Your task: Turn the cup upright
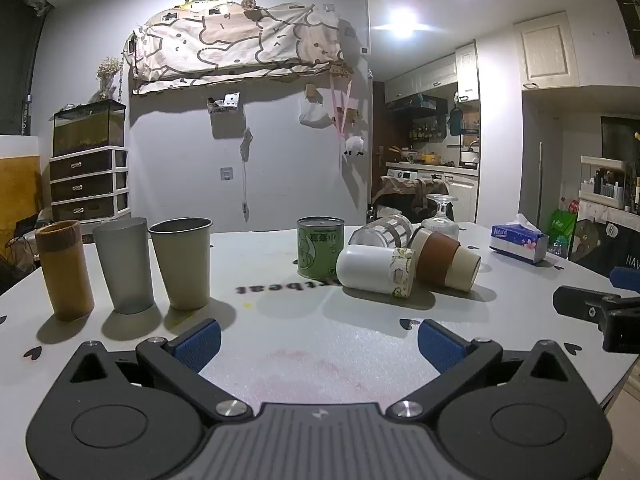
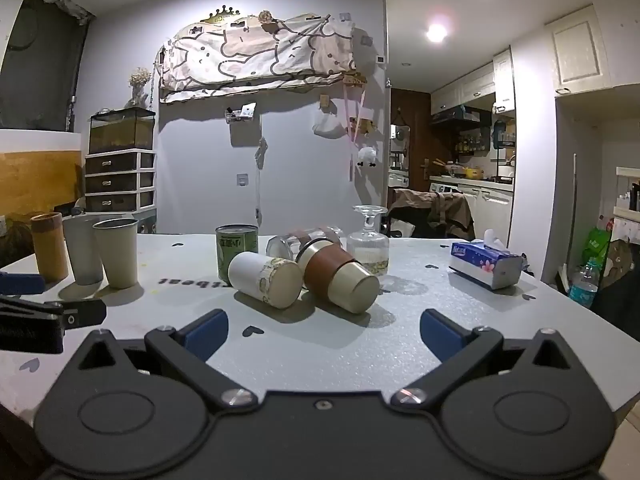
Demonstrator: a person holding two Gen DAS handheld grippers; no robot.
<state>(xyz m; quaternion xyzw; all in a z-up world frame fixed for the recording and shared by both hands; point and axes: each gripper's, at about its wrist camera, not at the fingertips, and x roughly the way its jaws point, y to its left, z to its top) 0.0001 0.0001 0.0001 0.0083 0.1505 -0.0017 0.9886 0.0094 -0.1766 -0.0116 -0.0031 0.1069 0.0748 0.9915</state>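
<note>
Three cups lie on their sides in the middle of the white table (image 1: 280, 312): a white cup with a patterned band (image 1: 374, 270) (image 2: 266, 279), a beige cup with a brown sleeve (image 1: 444, 259) (image 2: 340, 274), and a clear glass with a brown band (image 1: 382, 232) (image 2: 308, 240) behind them. A stemmed glass (image 1: 440, 216) (image 2: 368, 242) stands upside down. My left gripper (image 1: 318, 340) is open and empty, short of the cups. My right gripper (image 2: 324, 334) is open and empty, just in front of them.
Three upright cups stand at the left: tan (image 1: 64, 270), grey (image 1: 124, 264), olive metal (image 1: 182, 262). A green can (image 1: 320, 246) stands behind the fallen cups. A tissue box (image 1: 518, 242) (image 2: 486, 266) lies at the right. The other gripper (image 1: 600, 312) shows at the right edge.
</note>
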